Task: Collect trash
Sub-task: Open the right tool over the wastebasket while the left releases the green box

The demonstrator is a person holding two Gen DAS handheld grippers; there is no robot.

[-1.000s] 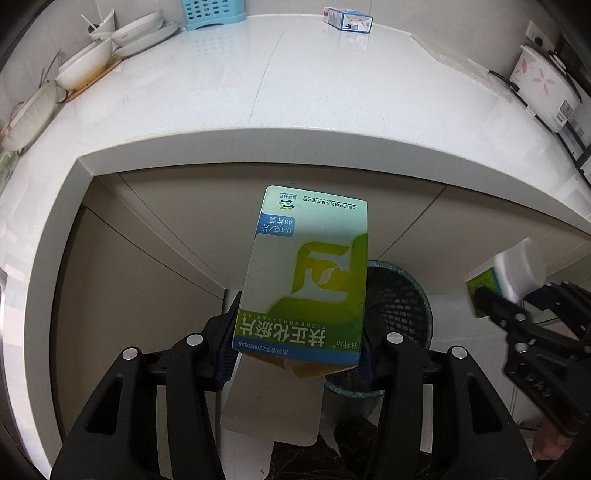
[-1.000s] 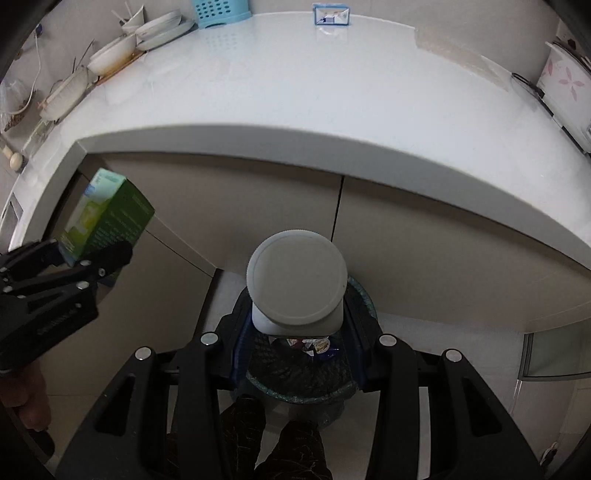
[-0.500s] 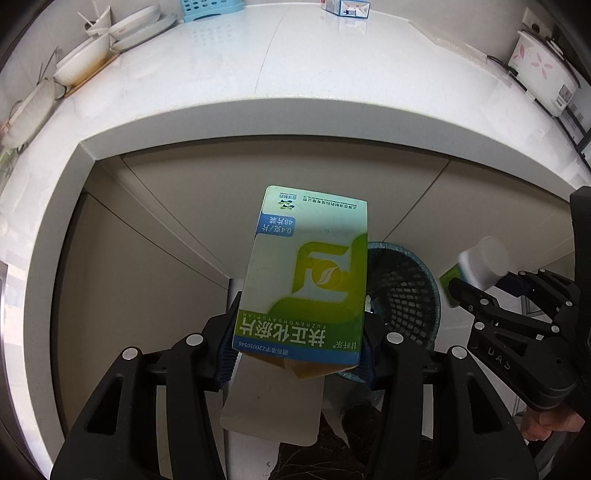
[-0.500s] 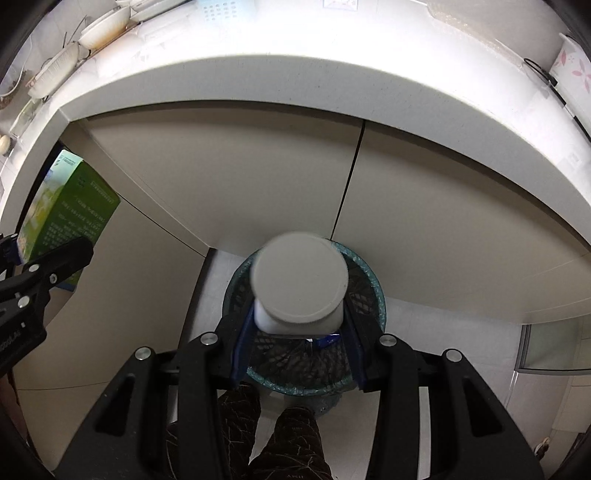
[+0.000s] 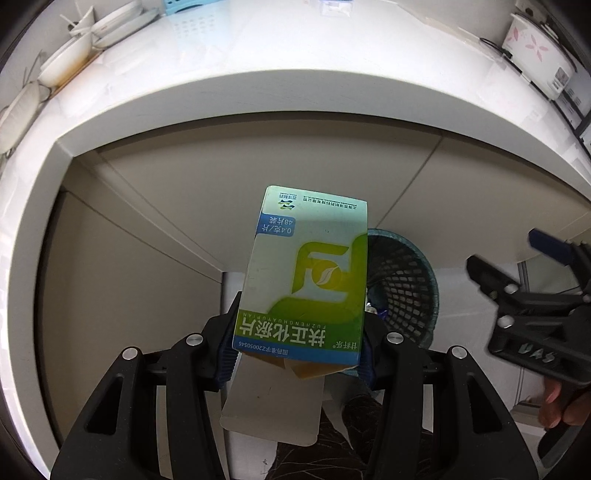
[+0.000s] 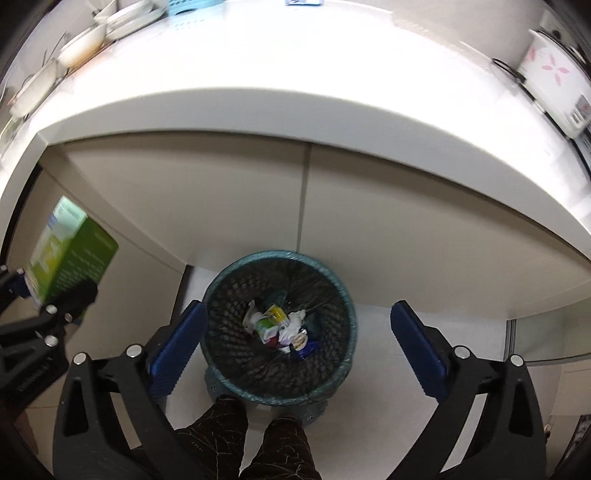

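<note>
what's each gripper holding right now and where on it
The left gripper clamps the green box by its lower end, near the open flap. The right gripper holds nothing; its jaws are opening over the bin.

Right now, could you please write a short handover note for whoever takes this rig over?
Left tongs: shut on the green medicine box, held up beside the bin. Right tongs: jaws opening, nothing between them, right above the mesh trash bin. Done: a small bottle lies among the trash inside. Left: drop the box in; a blue-and-white carton sits on the counter.
</note>
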